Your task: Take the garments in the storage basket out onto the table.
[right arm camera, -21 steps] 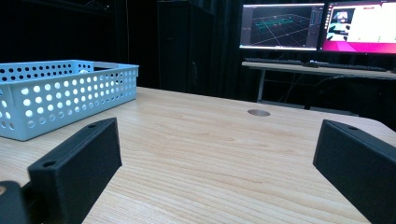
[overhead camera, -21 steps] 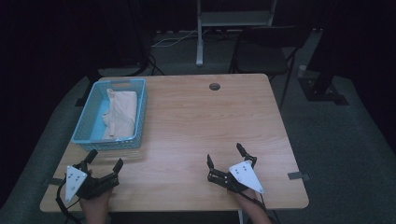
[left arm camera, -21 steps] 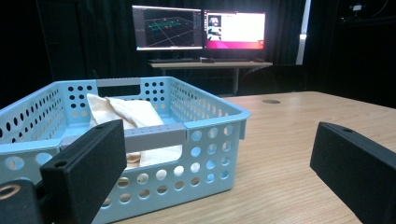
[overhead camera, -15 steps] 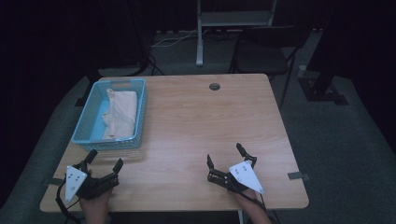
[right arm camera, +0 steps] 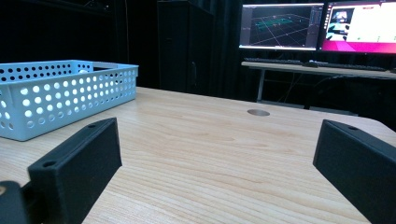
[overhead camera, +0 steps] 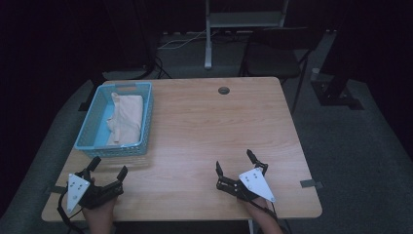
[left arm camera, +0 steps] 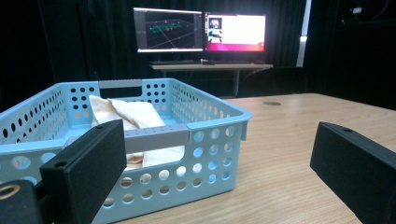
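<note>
High view shows your cream cloth [overhead camera: 126, 119] crumpled in the pale blue basket [overhead camera: 87, 131]; your left gripper [overhead camera: 108, 171] and right gripper [overhead camera: 235, 163] both gape, empty.

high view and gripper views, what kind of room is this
Probably a lab or recording studio: dark curtained walls, two lit monitors on a desk behind, and a wooden table carrying a blue basket of cloth.

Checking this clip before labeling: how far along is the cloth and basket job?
Nothing looks done so far: the cream cloth lies bunched inside the blue basket at the table's left side. Nothing is in hand: the left gripper and right gripper rest open and empty at the near edge. Left, I'd guess: reaching into the basket, gripping the cloth and all handling after that.
</note>
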Action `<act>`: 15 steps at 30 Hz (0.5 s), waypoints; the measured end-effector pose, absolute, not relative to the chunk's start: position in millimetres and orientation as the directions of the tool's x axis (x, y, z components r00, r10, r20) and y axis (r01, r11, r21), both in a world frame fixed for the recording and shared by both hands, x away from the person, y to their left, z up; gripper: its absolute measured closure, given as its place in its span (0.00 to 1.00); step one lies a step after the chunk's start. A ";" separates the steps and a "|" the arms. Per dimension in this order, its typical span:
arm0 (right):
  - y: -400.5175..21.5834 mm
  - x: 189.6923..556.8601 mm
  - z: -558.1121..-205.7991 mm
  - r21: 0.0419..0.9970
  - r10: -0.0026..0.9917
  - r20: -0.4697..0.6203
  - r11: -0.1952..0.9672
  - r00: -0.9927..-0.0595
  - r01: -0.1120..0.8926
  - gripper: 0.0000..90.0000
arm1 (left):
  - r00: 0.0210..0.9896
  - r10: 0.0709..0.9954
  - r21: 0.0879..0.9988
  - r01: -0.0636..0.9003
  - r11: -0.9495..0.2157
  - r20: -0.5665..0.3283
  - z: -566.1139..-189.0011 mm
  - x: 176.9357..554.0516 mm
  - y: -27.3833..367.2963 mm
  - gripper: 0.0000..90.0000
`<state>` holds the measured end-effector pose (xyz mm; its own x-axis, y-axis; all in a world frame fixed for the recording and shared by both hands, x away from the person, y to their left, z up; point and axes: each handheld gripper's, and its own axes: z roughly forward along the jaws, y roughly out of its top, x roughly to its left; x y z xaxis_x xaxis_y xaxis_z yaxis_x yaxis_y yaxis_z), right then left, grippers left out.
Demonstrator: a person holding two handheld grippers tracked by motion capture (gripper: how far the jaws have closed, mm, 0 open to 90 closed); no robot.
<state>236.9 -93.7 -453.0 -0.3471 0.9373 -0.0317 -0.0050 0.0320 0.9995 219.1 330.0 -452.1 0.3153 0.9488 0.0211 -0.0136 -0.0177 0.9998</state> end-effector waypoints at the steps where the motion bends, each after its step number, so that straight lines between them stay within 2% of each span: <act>1: -93.7 236.9 -453.0 0.999 0.937 -0.032 0.032 -0.347 -0.005 0.01 | 0.315 0.949 1.000 -0.013 -0.021 0.024 -452.0 218.9 329.9 0.04; 5: -93.8 237.0 -452.9 1.000 0.937 -0.030 0.031 -0.347 -0.004 0.01 | 0.311 0.950 1.000 -0.017 -0.020 0.025 -451.7 218.1 329.5 0.04; 9: -93.8 237.0 -452.9 1.000 0.938 -0.030 0.031 -0.347 -0.004 0.01 | 0.305 0.952 0.999 0.046 0.011 -0.025 -450.1 221.4 332.5 0.04; 15: -94.0 237.1 -452.9 1.000 0.938 -0.028 0.029 -0.345 -0.003 0.01 | 0.286 0.957 0.998 0.051 0.030 -0.043 -446.4 220.2 335.1 0.04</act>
